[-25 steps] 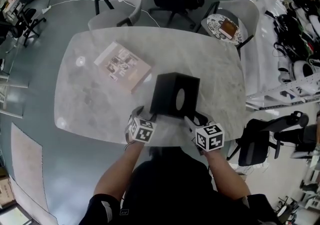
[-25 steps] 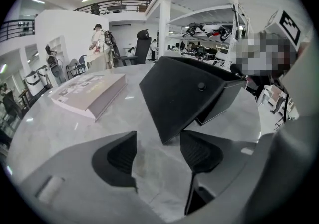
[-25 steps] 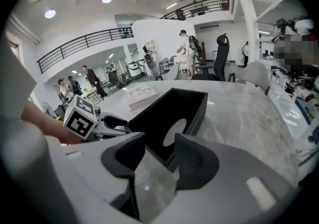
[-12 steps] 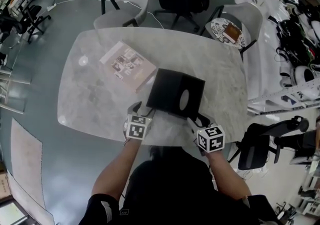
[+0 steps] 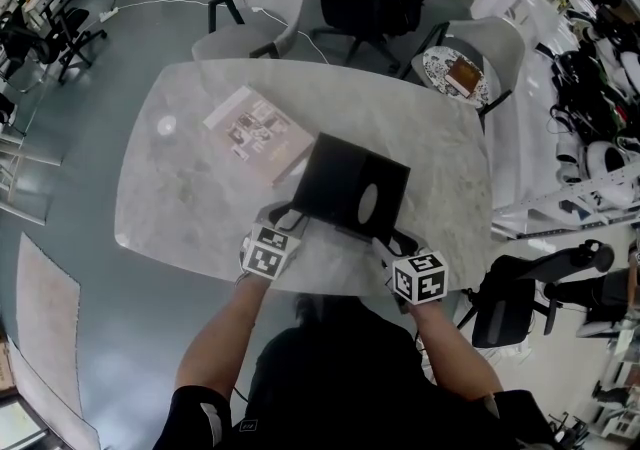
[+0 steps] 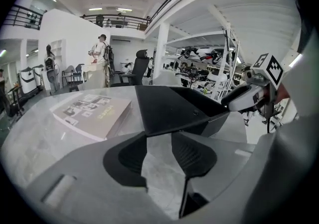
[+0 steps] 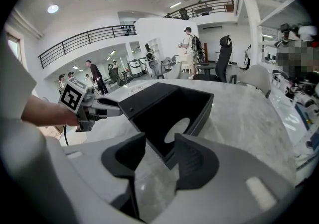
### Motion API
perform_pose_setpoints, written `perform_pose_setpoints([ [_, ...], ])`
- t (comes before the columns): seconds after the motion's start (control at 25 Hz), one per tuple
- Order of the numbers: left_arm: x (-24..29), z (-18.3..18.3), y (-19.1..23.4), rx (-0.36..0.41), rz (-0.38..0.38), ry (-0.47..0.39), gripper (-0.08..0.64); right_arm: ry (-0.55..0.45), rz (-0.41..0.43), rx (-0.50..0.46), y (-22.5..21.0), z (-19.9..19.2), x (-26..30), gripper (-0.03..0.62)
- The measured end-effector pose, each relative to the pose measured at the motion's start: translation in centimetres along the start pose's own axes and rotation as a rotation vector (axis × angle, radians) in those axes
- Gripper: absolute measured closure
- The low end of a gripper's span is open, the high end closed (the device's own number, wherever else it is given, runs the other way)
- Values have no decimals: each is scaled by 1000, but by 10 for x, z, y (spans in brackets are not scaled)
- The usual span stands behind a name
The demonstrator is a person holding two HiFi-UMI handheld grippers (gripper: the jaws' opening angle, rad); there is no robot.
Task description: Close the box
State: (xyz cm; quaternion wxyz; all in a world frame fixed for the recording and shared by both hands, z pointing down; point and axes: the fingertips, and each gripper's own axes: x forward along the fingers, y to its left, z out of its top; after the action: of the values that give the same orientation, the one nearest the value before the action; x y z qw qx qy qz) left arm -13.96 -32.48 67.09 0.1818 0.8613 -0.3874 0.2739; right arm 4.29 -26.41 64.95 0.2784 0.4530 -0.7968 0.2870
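Observation:
A black box [image 5: 350,188] lies on the marble table [image 5: 180,188] with its open side turned toward my right gripper, so its inside and an oval hole show in the right gripper view. Its lid flap [image 6: 169,108] reaches out to the left. My left gripper [image 5: 287,216] is at that flap's near edge; its jaws [image 6: 159,139] are closing, with bare table showing in the gap and the flap just at the tips. My right gripper [image 5: 393,238] stands open at the box's near right corner [image 7: 160,138], the box [image 7: 154,118] just ahead of the jaws.
A large beige book [image 5: 258,133] lies flat on the table left of the box. Grey and black chairs [image 5: 255,8] stand around the far side, one holding a patterned plate and a small book [image 5: 455,73]. The table's near edge is right by my grippers.
My left gripper has moved in to the flap's edge and its fingers have drawn closer together. The box has shifted and turned slightly. The right gripper has stayed at the near right corner.

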Motion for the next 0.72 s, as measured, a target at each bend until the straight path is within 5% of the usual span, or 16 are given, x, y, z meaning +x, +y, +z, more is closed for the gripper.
perform_pose_setpoints([
  [0.44, -22, 38, -25, 81, -188, -41, 394, -17, -28, -17, 0, -1, 0, 410],
  [0.72, -22, 42, -30, 69, -220, -48, 378, -41, -45, 16, 0, -6, -3, 422],
])
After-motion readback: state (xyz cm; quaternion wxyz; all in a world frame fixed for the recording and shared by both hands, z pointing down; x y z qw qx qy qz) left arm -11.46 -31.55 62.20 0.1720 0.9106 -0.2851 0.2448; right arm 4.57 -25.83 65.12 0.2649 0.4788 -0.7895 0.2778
